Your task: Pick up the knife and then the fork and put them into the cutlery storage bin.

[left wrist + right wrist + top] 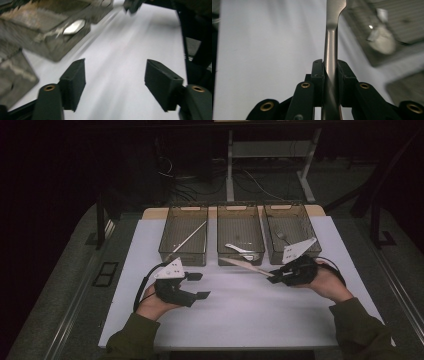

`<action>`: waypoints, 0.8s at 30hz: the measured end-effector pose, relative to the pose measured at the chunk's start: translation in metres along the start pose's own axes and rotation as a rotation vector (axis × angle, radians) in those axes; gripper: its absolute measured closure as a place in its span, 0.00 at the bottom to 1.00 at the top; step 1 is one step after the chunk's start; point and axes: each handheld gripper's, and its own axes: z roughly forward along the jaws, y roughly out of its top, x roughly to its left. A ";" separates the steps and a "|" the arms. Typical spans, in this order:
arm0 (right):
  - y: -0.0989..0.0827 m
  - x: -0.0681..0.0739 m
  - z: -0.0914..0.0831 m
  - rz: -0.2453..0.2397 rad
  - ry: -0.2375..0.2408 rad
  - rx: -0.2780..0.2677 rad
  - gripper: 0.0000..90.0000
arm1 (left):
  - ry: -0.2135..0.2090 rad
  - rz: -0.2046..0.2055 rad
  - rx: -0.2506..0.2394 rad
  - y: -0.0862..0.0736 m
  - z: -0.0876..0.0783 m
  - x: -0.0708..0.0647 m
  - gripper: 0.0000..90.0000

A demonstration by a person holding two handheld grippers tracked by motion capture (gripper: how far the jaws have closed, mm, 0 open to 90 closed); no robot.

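Above the white mat (240, 305), the right gripper (274, 276) pinches a metal knife (330, 62) by its handle, the blade reaching toward the middle bin (240, 232). Its own camera shows the jaws clamped tight. The left gripper (115, 82) hangs spread wide, holding nothing.

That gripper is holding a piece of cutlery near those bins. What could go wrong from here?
The right gripper pinches the utensil by its thin handle, most of it sticking out ahead, so it could pivot or slip. Its far end hangs close to the middle bin and could knock the wall. The left gripper is open and holds nothing, so it gives no support.
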 end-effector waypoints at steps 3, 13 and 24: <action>-0.006 -0.017 -0.016 0.065 -0.053 -0.020 0.86 | 0.018 -0.038 0.017 -0.010 0.000 -0.001 0.30; -0.015 -0.070 -0.048 0.281 -0.250 -0.022 0.86 | 0.076 -0.104 0.032 -0.035 -0.010 0.002 0.20; -0.016 -0.119 -0.037 0.540 -0.393 0.018 0.86 | 0.087 -0.098 0.014 -0.036 -0.006 0.003 0.15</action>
